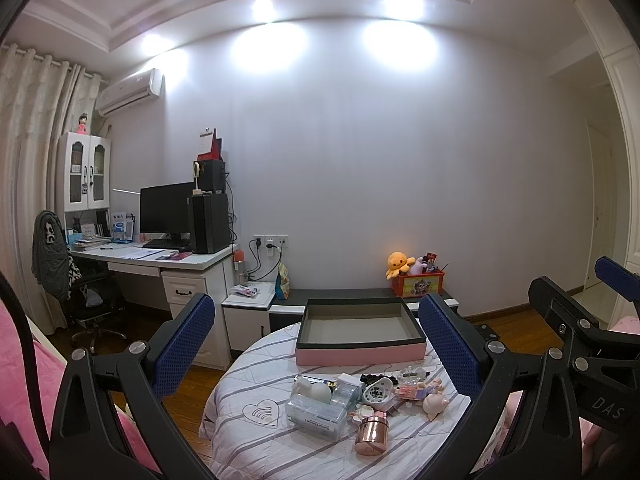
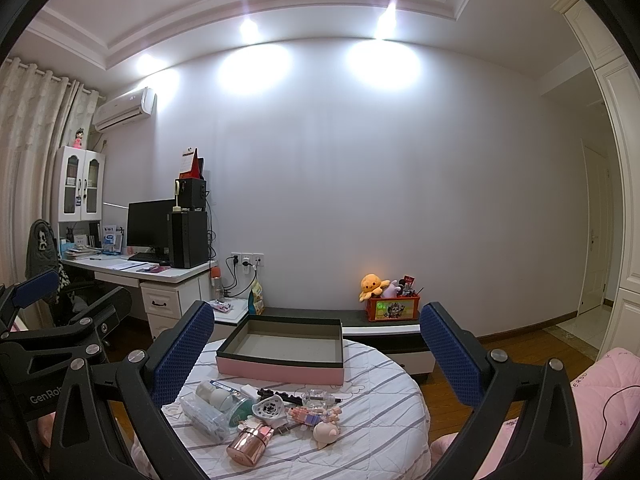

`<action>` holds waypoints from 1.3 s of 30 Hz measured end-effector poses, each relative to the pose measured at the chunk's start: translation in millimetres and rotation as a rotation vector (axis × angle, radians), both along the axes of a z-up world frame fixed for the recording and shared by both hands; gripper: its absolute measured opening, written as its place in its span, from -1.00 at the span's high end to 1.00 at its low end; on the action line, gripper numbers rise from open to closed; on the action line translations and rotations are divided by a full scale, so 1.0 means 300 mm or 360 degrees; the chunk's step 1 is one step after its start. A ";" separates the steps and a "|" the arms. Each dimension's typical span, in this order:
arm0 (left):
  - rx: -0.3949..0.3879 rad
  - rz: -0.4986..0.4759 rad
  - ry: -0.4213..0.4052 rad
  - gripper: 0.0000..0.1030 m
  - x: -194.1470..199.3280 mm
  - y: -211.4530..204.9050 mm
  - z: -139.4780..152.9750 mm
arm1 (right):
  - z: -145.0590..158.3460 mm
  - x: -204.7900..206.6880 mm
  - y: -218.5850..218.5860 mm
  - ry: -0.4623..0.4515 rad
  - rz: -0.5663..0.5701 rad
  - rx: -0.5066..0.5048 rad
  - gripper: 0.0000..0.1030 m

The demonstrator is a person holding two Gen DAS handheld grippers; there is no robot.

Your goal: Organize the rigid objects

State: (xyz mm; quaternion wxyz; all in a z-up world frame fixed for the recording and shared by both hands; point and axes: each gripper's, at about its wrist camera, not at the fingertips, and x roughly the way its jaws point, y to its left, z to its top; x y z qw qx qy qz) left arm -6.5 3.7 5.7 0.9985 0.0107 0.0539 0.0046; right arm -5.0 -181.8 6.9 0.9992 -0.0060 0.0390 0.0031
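An empty pink box with a dark rim (image 1: pixel 360 350) (image 2: pixel 280 372) sits at the far side of a round table with a striped cloth (image 1: pixel 256 452) (image 2: pixel 384 440). In front of it lies a pile of small items: a rose-gold jar (image 1: pixel 372 434) (image 2: pixel 250 444), a clear plastic case (image 1: pixel 316 416) (image 2: pixel 204 416), a pink pig figure (image 1: pixel 436 404) (image 2: pixel 326 432), a white round gadget (image 1: pixel 376 394) (image 2: pixel 269 407). My left gripper (image 1: pixel 316 344) is open and empty, above the table's near side. My right gripper (image 2: pixel 316 350) is open and empty, held likewise.
A low bench behind the table holds an orange toy crate with plush toys (image 1: pixel 418 280) (image 2: pixel 394 306). A desk with a monitor and tower (image 1: pixel 208 224) stands at the left, with an office chair (image 1: pixel 88 304). Pink bedding (image 2: pixel 600 400) lies at the right.
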 end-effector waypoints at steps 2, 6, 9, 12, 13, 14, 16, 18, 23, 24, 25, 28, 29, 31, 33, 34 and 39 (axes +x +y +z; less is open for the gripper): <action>0.0001 0.0000 -0.0002 -1.00 0.001 -0.001 -0.001 | 0.000 0.001 0.000 0.0002 0.0000 0.0000 -1.00; 0.0000 0.0000 0.0000 -1.00 0.000 0.001 0.000 | 0.002 -0.001 0.000 0.0004 0.0002 0.0000 -1.00; 0.0001 -0.0001 0.0001 -1.00 -0.002 0.002 0.000 | 0.005 0.001 -0.004 0.0009 0.0003 -0.0002 -1.00; -0.0003 -0.0005 0.0008 -1.00 -0.004 0.003 -0.001 | 0.002 0.005 -0.004 0.0013 0.0004 -0.0005 -1.00; -0.0003 -0.0006 0.0011 -1.00 -0.003 0.004 -0.004 | 0.001 0.007 -0.004 0.0014 0.0006 -0.0007 -1.00; 0.0001 -0.0008 0.0018 -1.00 0.002 0.004 -0.012 | -0.001 0.010 -0.004 0.0017 0.0008 -0.0008 -1.00; 0.0009 -0.0013 0.0040 -1.00 0.016 0.002 -0.028 | -0.010 0.022 -0.003 0.0029 0.0009 -0.0012 -1.00; 0.0019 -0.0016 0.0071 -1.00 0.043 -0.006 -0.049 | -0.026 0.037 -0.006 0.0050 0.0011 -0.0015 -1.00; 0.0036 -0.0050 0.0196 -1.00 0.136 -0.020 -0.135 | -0.088 0.102 -0.019 0.0141 0.0011 -0.0011 -1.00; 0.0034 -0.0059 0.0234 -1.00 0.160 -0.022 -0.162 | -0.112 0.124 -0.024 0.0172 0.0005 -0.0014 -1.00; 0.0032 -0.0070 0.0269 -1.00 0.181 -0.024 -0.188 | -0.130 0.141 -0.028 0.0197 0.0007 -0.0014 -1.00; 0.0032 -0.0090 0.0376 -1.00 0.249 -0.031 -0.266 | -0.212 0.204 -0.037 0.0288 0.0014 -0.0013 -1.00; 0.0035 -0.0100 0.0414 -1.00 0.272 -0.030 -0.294 | -0.238 0.223 -0.037 0.0320 0.0013 -0.0015 -1.00; 0.0040 -0.0139 0.0484 -1.00 0.310 -0.025 -0.353 | -0.304 0.270 -0.042 0.0399 0.0026 -0.0026 -1.00; 0.0016 -0.0146 0.0568 -1.00 0.348 -0.009 -0.409 | -0.368 0.312 -0.044 0.0467 0.0025 -0.0034 -1.00; 0.0002 -0.0153 0.0592 -1.00 0.363 -0.002 -0.436 | -0.399 0.331 -0.046 0.0500 0.0026 -0.0035 -1.00; 0.0011 -0.0097 0.0748 -1.00 0.440 0.027 -0.556 | -0.531 0.406 -0.053 0.0656 0.0035 -0.0018 -1.00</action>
